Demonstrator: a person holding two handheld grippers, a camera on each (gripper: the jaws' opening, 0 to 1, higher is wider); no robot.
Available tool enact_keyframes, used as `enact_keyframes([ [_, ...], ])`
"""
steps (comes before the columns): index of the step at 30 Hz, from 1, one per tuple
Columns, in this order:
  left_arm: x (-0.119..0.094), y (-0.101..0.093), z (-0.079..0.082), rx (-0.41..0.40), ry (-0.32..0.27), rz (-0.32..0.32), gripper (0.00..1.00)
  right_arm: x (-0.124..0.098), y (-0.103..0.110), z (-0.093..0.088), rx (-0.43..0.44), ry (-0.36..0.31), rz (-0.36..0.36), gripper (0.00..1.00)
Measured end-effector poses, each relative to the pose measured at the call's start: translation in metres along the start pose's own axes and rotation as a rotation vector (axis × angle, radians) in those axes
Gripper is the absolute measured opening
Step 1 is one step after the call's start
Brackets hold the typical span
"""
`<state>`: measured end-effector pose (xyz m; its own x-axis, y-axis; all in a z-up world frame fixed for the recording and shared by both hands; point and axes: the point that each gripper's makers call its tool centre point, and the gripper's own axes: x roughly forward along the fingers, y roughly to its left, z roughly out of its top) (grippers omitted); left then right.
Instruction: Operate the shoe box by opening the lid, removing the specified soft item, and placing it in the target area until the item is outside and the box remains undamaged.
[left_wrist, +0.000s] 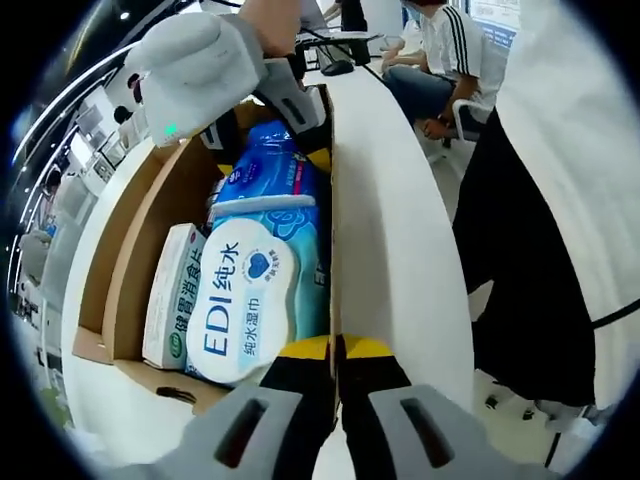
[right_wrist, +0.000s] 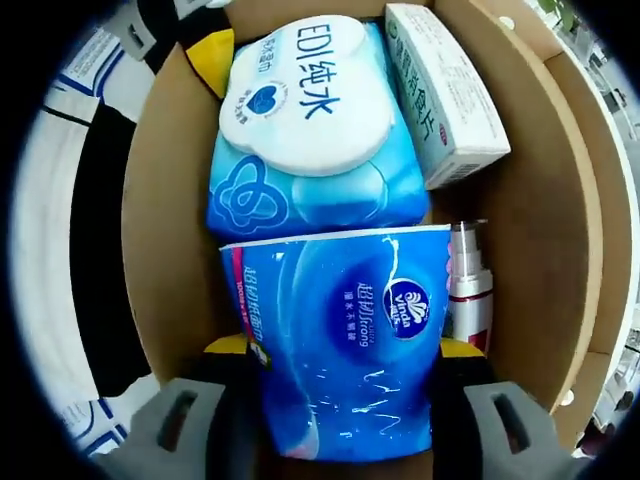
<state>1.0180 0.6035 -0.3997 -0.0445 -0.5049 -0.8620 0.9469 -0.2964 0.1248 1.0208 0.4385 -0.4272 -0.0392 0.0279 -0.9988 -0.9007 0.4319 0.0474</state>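
Open cardboard shoe box (left_wrist: 125, 260) on white table (left_wrist: 400, 230); left gripper (left_wrist: 334, 352) pinched shut on box's side wall. Inside, white carton (right_wrist: 445, 90), wet-wipes pack (right_wrist: 310, 130), blue tissue pack (right_wrist: 345, 330) clamped between right gripper (right_wrist: 345, 375) jaws.

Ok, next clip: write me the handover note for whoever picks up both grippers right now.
Left gripper: shut on the near wall of the shoe box, steadying it.
Right gripper: reaching into the box, jaws astride the blue tissue pack; whether it grips yet cannot be told.
In the box: the tissue pack, the EDI wet wipes pack, a white carton and a small bottle.
Done: the box is open, with no visible damage.
Left: close on the tissue pack, lift it clear and set it in the target area.
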Motion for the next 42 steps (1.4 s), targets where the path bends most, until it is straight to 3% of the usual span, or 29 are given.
enact_keyframes([
  [3,0.000,0.001,0.000,-0.023,0.008,-0.009,0.01,-0.005,0.001,0.000,-0.011,-0.042,-0.010,0.61],
  [9,0.000,0.000,0.000,-0.024,0.011,-0.004,0.01,-0.012,0.002,-0.001,0.003,-0.113,-0.014,0.59],
  [13,0.000,-0.001,0.001,-0.026,0.015,-0.004,0.01,-0.022,0.004,0.005,-0.004,-0.219,0.003,0.60],
  [14,0.000,-0.001,0.002,-0.028,0.017,-0.003,0.01,-0.029,0.006,-0.001,0.027,-0.219,0.024,0.60],
  [15,-0.001,-0.001,0.002,-0.033,0.018,-0.005,0.01,-0.028,0.007,0.008,-0.006,-0.269,0.035,0.60],
  [17,0.000,-0.002,0.001,-0.022,0.016,-0.008,0.01,-0.032,0.009,0.009,0.036,-0.319,0.053,0.60],
  [18,0.000,-0.002,0.001,-0.020,0.014,-0.010,0.01,-0.041,0.005,0.017,0.097,-0.380,0.039,0.60],
  [19,0.000,-0.002,0.001,-0.020,0.015,-0.010,0.01,-0.045,0.006,0.020,0.134,-0.396,0.047,0.60],
  [23,0.000,-0.002,0.001,-0.023,0.015,-0.012,0.01,-0.062,0.002,0.029,0.063,-0.370,0.024,0.60],
  [25,0.001,-0.001,0.000,-0.021,0.016,-0.012,0.01,-0.068,-0.003,0.025,0.022,-0.307,-0.007,0.61],
  [27,0.001,-0.001,-0.001,-0.021,0.015,-0.010,0.01,-0.072,-0.002,0.019,0.052,-0.230,0.000,0.61],
  [32,0.001,0.000,-0.001,-0.017,0.013,-0.008,0.01,-0.084,0.000,0.021,0.035,-0.234,-0.002,0.61],
  [37,0.001,0.000,-0.002,-0.015,0.011,0.000,0.01,-0.085,0.003,0.016,-0.038,-0.160,-0.026,0.61],
  [42,0.000,0.000,-0.001,-0.016,0.012,0.002,0.02,-0.095,0.004,0.014,-0.025,-0.159,-0.008,0.61],
])
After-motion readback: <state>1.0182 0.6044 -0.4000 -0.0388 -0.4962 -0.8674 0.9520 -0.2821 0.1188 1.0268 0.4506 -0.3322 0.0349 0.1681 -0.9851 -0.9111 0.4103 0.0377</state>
